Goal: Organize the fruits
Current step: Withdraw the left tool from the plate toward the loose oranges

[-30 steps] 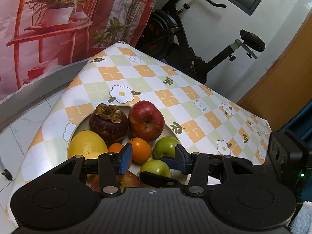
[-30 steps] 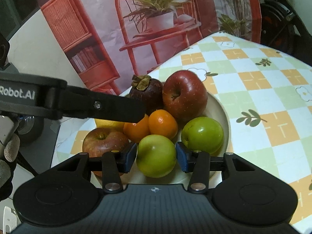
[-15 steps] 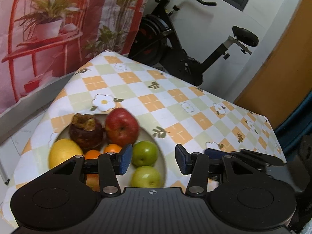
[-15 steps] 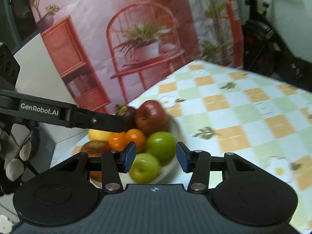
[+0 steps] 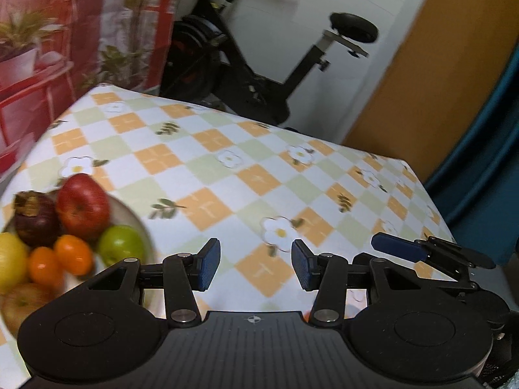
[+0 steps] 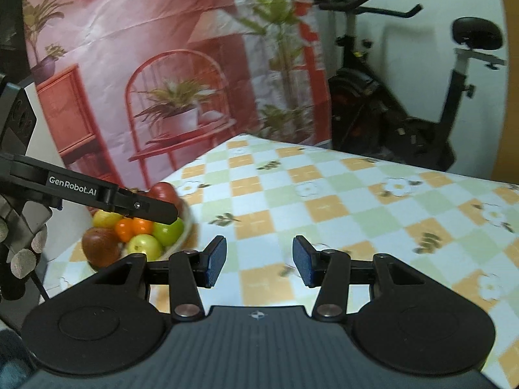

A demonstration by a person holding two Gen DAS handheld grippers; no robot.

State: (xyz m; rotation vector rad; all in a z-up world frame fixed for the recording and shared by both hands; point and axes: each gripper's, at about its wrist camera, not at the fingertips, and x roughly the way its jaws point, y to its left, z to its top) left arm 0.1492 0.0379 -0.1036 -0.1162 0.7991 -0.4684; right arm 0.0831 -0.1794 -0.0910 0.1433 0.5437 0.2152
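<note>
Plate [image 5: 138,218]: pale, round, at the near-left corner of the table [image 5: 259,175]; piled full, fruit touching fruit.
Contents: red apple [image 5: 82,206] and a dark, dry-capped fruit [image 5: 35,222] at the back; two oranges [image 5: 60,259] mid-pile; lemon [image 5: 11,261] at the left edge; green apple [image 5: 120,249] by the right rim; a second green apple [image 6: 144,246] and a russet apple [image 6: 100,248] at the front.
Left gripper [image 5: 255,265]: blue pads spread, nothing between them; over bare cloth, beside the plate.
Right gripper [image 6: 258,261]: pads likewise spread and empty; over bare cloth, plate off to its left.
Handling, judged: apples firm, fairly heavy, smooth-skinned and apt to roll; oranges light, slightly yielding; all liable to bruise under a hard squeeze.
Hold, judged: across the widest girth, pads on opposite flanks, moderate pressure.
Order, judged: rim pieces such as the green apples first; buried pieces would disturb the pile.
</note>
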